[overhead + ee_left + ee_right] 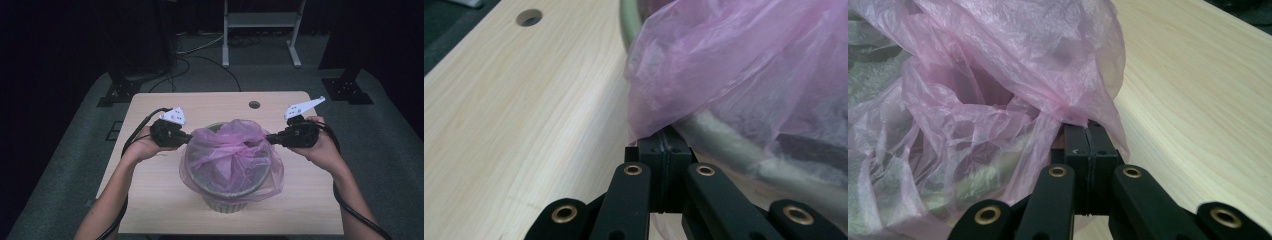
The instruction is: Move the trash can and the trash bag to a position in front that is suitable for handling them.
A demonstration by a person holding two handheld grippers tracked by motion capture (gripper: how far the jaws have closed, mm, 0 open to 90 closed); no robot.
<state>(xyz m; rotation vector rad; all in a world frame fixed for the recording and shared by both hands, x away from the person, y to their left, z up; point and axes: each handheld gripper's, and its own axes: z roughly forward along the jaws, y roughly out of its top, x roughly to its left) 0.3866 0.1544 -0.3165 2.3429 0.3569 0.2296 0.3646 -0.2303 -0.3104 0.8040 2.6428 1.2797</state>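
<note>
Both tools, left (187, 136) and right (270, 138), clamp the pink bag's (232, 155) opposite edges over the bin (227, 202).

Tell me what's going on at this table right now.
A person is working a thin pink plastic bag over a grey-green bin that stands on the wooden table. The left gripper is shut on the bag's edge at the bin's left side, and the right gripper is shut on the edge at the right side. The bag drapes over the rim, with crumpled film bunched in the middle of the opening.
</note>
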